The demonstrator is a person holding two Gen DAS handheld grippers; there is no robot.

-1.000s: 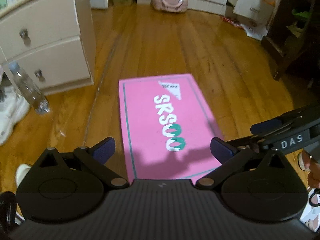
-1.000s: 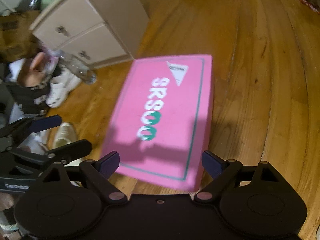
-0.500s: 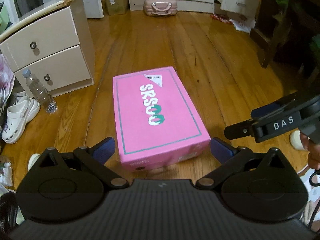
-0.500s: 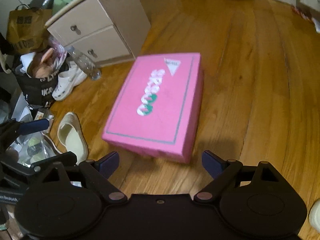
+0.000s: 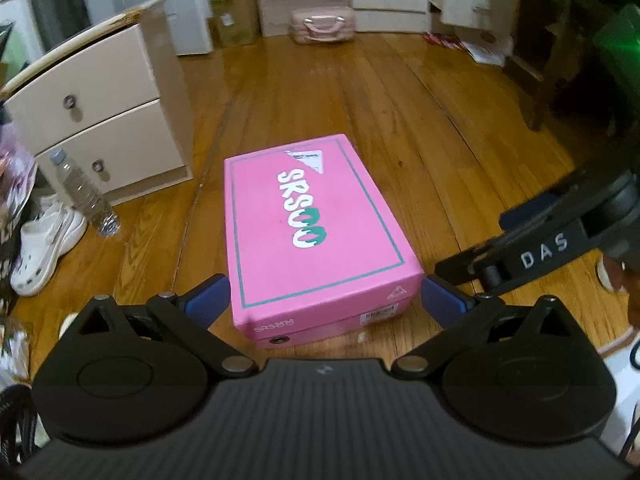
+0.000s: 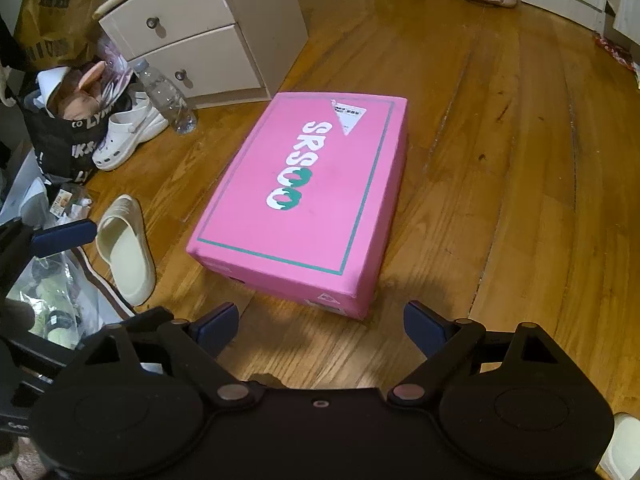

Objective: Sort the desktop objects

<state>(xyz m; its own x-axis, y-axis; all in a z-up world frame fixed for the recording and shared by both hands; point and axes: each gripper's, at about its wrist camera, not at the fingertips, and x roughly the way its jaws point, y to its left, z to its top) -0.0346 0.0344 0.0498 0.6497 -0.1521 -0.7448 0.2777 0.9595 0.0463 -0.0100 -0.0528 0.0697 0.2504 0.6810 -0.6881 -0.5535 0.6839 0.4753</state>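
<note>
- Both tongs, left tongs (image 5: 324, 303) and right tongs (image 6: 320, 326), gape wide, gripping nothing.
- Closed pink rectangular cardboard shoebox (image 5: 310, 224) lies flat on wooden floor (image 5: 440, 152), just ahead.

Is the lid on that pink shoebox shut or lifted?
Shut. The pink shoebox lies flat on the wooden floor, its lid seated evenly on all visible edges, with no gap showing in either wrist view.

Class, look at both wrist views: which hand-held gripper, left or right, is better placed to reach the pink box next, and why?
Probably left. The left hand-held gripper is open, its fingertips flanking the pink box's near end. The right hand-held gripper, also open, sits back from the box's near corner, with bare floor between.
</note>
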